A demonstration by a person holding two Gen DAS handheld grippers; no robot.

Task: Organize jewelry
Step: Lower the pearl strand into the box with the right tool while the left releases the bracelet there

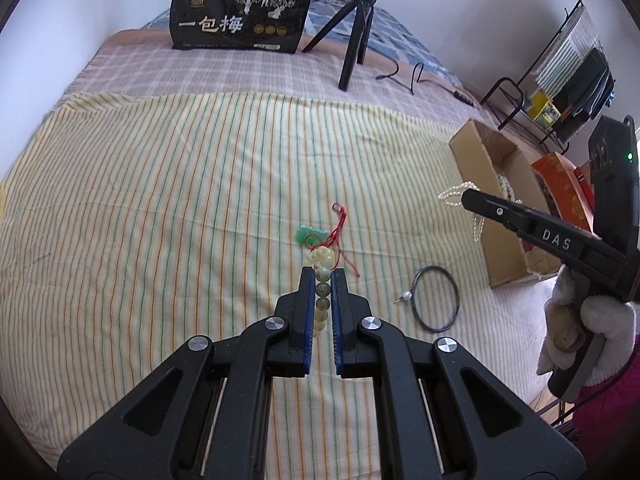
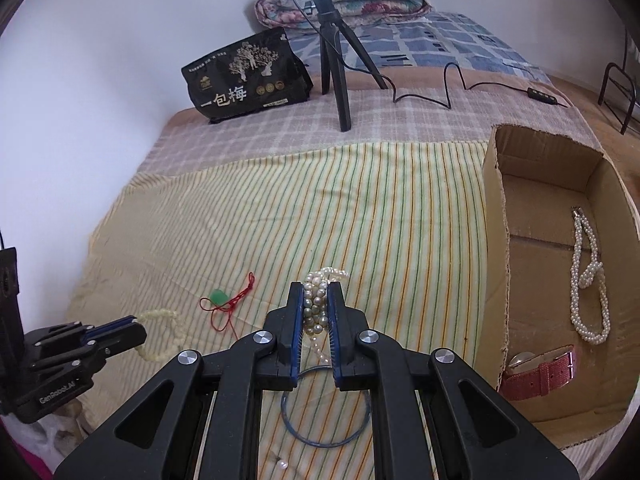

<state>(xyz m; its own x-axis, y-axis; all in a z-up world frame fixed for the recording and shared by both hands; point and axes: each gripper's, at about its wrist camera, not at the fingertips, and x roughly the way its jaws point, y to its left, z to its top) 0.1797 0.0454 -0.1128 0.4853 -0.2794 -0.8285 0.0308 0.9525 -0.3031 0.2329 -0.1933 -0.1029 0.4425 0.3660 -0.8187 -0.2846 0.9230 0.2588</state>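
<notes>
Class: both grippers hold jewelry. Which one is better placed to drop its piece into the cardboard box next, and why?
Right. The right gripper, shut on the pearls, is nearer the box; the left gripper, holding the bead bracelet, is farther away.

The left hand-held gripper point(image 1: 322, 276), black with blue ribbed pads, points steeply downward, its jaws closed on a string of pale green and cream beads point(image 1: 322, 296) that runs between the pads. The right hand-held gripper point(image 2: 316, 292), of the same make, tilts down likewise and clamps a bunched strand of white pearls point(image 2: 316, 304). A hand in a fuzzy white glove point(image 1: 580, 320) grips the right tool's handle.
</notes>
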